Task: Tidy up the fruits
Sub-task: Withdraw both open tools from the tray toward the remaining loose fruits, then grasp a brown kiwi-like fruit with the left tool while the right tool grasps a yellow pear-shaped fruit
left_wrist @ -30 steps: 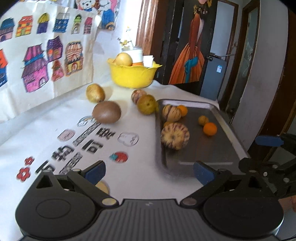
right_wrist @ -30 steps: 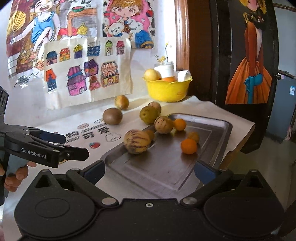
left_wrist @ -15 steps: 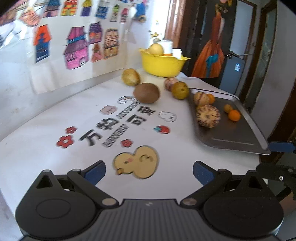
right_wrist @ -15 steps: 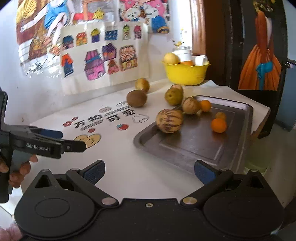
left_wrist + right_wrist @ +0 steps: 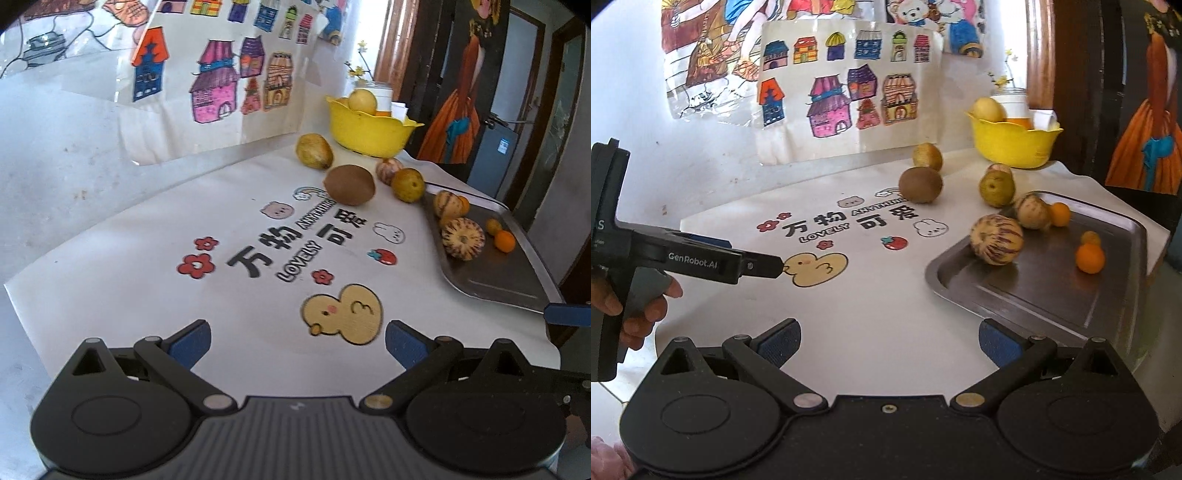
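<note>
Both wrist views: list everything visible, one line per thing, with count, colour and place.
Metal tray: one, grey, table's right side.
Striped melons: two, cream with purple streaks, on the tray.
Small oranges: three or more, orange, on the tray.
Kiwi: one, brown, on the cloth.
Yellow-green fruits: two, on the cloth, plus a striped one behind.
Yellow bowl: one, far end, holding fruit.
Tablecloth: one, white, printed cartoons.
Drawings: several, coloured, on the wall.
Left gripper: fingers open, empty.
Right gripper: fingers open, empty.
Hand: holds the left gripper.
</note>
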Demonstrator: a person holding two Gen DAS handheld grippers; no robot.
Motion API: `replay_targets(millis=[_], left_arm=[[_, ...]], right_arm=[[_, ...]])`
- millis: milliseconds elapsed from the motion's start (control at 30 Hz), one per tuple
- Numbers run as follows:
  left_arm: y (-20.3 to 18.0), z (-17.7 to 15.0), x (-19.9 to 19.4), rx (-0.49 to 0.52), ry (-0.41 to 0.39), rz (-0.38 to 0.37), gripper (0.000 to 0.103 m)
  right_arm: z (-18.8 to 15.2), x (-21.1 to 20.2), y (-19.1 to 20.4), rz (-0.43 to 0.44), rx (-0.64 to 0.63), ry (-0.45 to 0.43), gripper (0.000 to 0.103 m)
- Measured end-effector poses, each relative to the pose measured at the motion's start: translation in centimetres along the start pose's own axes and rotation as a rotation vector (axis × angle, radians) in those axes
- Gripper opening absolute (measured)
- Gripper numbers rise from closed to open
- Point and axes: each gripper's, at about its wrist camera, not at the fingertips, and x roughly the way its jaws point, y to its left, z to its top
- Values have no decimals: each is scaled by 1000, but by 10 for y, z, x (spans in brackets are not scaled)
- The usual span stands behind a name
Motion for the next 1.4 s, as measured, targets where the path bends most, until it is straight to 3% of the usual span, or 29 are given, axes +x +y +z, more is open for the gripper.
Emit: replay_targets(millis=[300,667,867,1000,1200,1400], left_arm=[[12,21,10,-1,-5,40,103],[-3,73,42,56,-62,12,103],[-21,96,82,117,-97,-46,103],[-32,107,112,179,-102,-70,103],[-42,119,149,255,-65,-113,103],[-40,127,175,240,-43,-136,102]], right_arm=[[28,9,-7,1,-97,-5,102],[108,18,-61,-91,-241,-22,102],[149,56,-104,-112,-206,-16,102],[166,91,-125,-63,-174,2,102],[177,146,-143,26,-118,97,97],[177,177,-145,28,-111,137,88]])
